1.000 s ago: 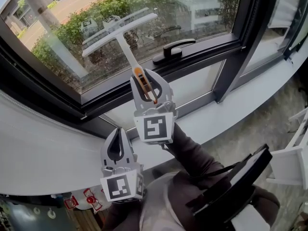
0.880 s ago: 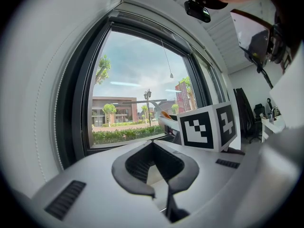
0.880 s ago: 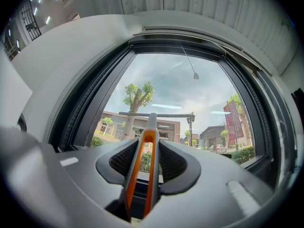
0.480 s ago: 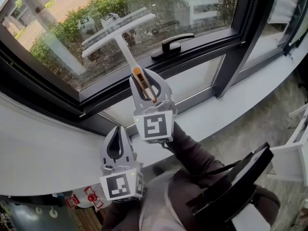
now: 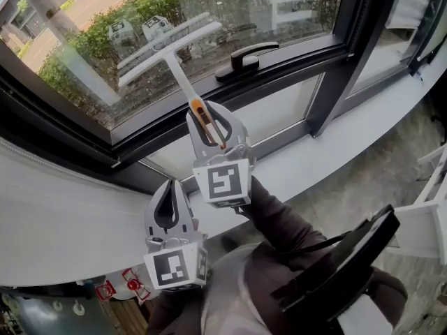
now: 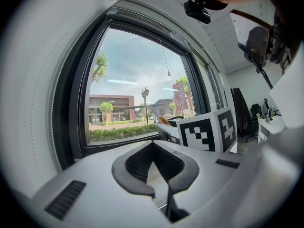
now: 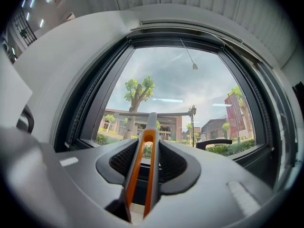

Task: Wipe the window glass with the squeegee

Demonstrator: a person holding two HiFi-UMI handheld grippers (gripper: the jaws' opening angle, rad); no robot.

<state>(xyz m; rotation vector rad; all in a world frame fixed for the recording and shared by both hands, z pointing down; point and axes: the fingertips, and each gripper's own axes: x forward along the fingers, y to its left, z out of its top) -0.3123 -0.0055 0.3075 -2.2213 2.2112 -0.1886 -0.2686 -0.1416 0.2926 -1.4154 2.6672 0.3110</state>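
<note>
My right gripper (image 5: 211, 121) is shut on the squeegee's grey and orange handle (image 5: 204, 121). The white squeegee (image 5: 169, 45) has its crossbar lying against the window glass (image 5: 140, 19), in the lower part of the pane. In the right gripper view the handle (image 7: 145, 165) runs up between the jaws to the crossbar (image 7: 154, 114) against the glass. My left gripper (image 5: 167, 208) hangs lower and nearer, over the white sill, shut with nothing between its jaws. In the left gripper view the left gripper (image 6: 156, 175) points at the window, with the right gripper's marker cube beside it.
A black window handle (image 5: 241, 58) sits on the dark frame to the right of the squeegee. A white sill (image 5: 56, 229) runs below the window. A black office chair (image 5: 342, 271) stands at the lower right. A person's dark sleeve (image 5: 272, 222) reaches up to the right gripper.
The squeegee and right gripper have slid slightly down and left on the glass. The left gripper has stayed about where it was.
</note>
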